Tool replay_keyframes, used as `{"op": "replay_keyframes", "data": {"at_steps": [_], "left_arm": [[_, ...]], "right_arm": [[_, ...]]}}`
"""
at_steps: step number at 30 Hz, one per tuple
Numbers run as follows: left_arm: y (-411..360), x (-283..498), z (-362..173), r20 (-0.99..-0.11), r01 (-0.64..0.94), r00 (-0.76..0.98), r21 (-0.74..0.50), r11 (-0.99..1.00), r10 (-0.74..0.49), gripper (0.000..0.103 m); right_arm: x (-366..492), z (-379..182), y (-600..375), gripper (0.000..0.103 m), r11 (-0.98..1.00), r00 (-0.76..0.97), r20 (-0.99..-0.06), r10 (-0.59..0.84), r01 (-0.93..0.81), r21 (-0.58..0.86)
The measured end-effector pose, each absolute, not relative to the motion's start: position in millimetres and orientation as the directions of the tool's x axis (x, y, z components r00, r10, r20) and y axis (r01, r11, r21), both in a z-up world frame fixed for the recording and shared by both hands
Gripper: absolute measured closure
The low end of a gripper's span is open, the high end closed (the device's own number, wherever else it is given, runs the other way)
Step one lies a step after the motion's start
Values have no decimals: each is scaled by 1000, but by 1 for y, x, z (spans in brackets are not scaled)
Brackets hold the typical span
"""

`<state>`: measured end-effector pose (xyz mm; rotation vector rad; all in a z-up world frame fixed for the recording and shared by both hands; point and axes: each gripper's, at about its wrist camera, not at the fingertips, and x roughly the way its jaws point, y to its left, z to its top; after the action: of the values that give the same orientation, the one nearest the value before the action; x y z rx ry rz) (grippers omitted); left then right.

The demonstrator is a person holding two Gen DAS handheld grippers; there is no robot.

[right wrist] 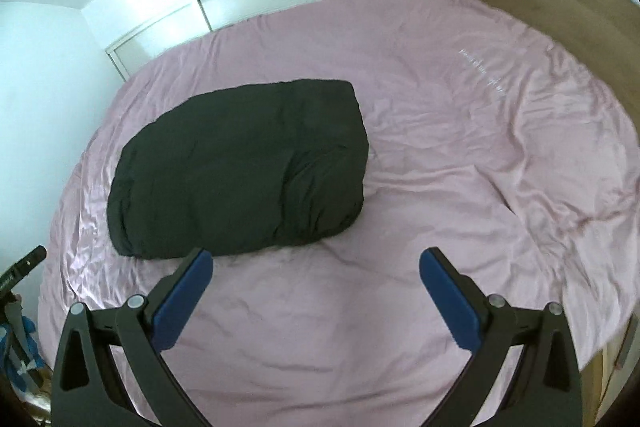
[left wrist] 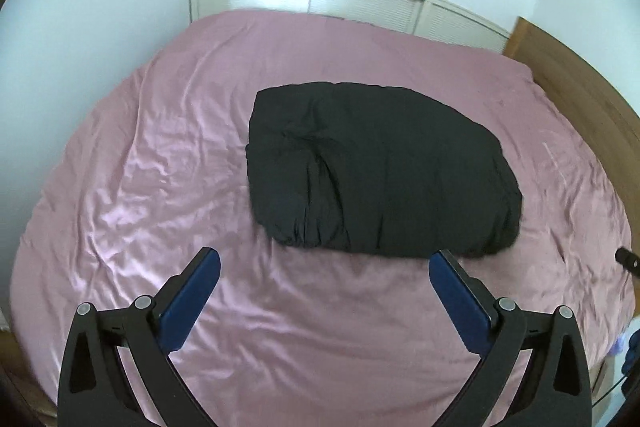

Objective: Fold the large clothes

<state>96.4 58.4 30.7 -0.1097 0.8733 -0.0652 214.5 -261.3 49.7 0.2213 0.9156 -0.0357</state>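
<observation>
I see black folded garment [left wrist: 376, 171] lying near middle of bed [left wrist: 160, 155], on pink sheet. Left claw [left wrist: 324, 263] wide apart, empty. Right claw [right wrist: 316, 261] also spread, empty.

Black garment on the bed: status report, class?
Left gripper open, empty. Right gripper open, empty. Black garment folded on pink bedspread. Nothing in the way.

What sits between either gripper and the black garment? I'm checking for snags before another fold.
Nothing visible does. Only bare pink bedsheet lies between the open left gripper and the folded black garment, and likewise before the open right gripper.
</observation>
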Motion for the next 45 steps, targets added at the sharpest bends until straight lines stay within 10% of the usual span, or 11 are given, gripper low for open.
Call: {"op": "replay_keyframes", "data": {"at_steps": [16, 45], "left_arm": [[44, 6, 71, -690, 13, 724, 16, 1000, 2, 1], [16, -37, 93, -660, -72, 747, 43, 997, 82, 1]], "right_arm": [[109, 122, -189, 0, 998, 757, -653, -34, 62, 20], [80, 107, -196, 0, 999, 734, -678, 42, -42, 16]]}}
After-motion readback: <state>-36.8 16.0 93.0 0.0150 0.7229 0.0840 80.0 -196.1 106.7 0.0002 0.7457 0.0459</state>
